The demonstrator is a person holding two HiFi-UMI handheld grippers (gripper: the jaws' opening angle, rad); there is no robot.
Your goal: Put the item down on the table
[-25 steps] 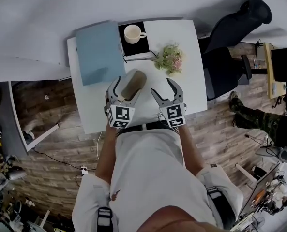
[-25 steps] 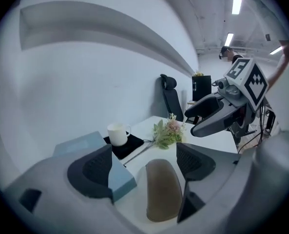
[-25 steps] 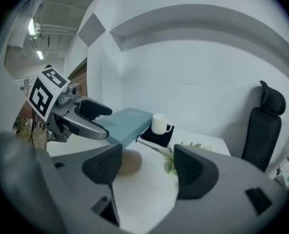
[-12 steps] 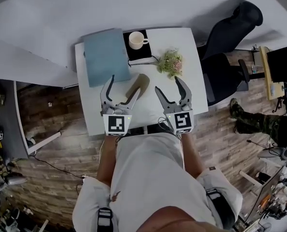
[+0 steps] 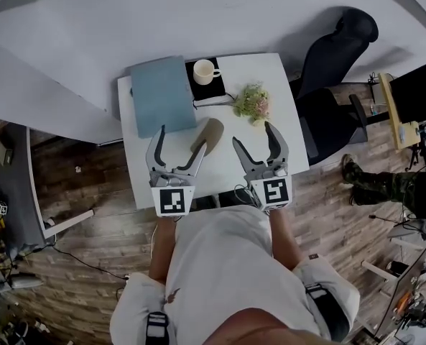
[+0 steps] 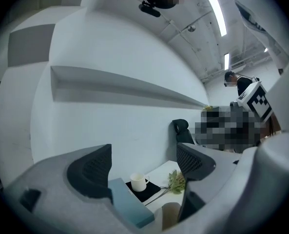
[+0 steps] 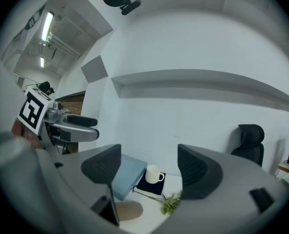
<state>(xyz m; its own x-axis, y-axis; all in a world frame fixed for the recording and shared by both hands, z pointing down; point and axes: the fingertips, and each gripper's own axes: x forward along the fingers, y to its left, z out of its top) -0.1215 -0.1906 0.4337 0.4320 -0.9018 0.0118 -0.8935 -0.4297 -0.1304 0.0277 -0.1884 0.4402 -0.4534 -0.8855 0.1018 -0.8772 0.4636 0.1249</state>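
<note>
The left gripper (image 5: 181, 139) and right gripper (image 5: 253, 134) both hang wide apart, holding nothing, over the near edge of the table (image 5: 270, 74). The tan item (image 5: 211, 131) lies on the table between them. At the far side a mug (image 5: 205, 70), contents unclear, stands on a black mat (image 5: 214, 88), right of a blue folder (image 5: 162, 94), with flowers (image 5: 252, 101) right of the mat

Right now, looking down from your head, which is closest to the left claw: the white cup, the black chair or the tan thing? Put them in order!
1. Tan thing, right beside the left claw, on its right.
2. White cup, at the far edge of the table.
3. Black chair, off the table, far right.
</note>
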